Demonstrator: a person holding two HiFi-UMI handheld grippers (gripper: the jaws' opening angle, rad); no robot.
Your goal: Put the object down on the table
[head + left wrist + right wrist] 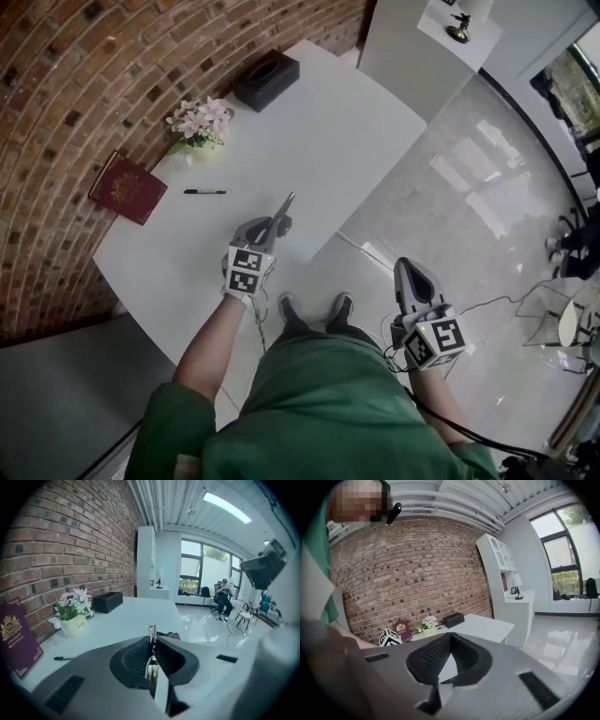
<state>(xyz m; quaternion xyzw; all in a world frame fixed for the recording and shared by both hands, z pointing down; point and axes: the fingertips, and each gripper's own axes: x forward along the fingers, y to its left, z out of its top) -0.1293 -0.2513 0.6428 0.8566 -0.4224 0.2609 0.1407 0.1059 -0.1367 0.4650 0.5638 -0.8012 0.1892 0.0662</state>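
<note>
Mostly hidden edge-on: thin grey object (286, 204), perhaps blade, clamped in left gripper (274, 225); right gripper (405, 266) closed, empty.

Green clothes (319, 403), grey claws (287, 200) (406, 264), perhaps sneakers (317, 310)

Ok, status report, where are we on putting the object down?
Left gripper shut on thin flat object, over the table, not yet released. Right gripper shut, empty, off the table. Pen lies aside, nothing in the way.
</note>
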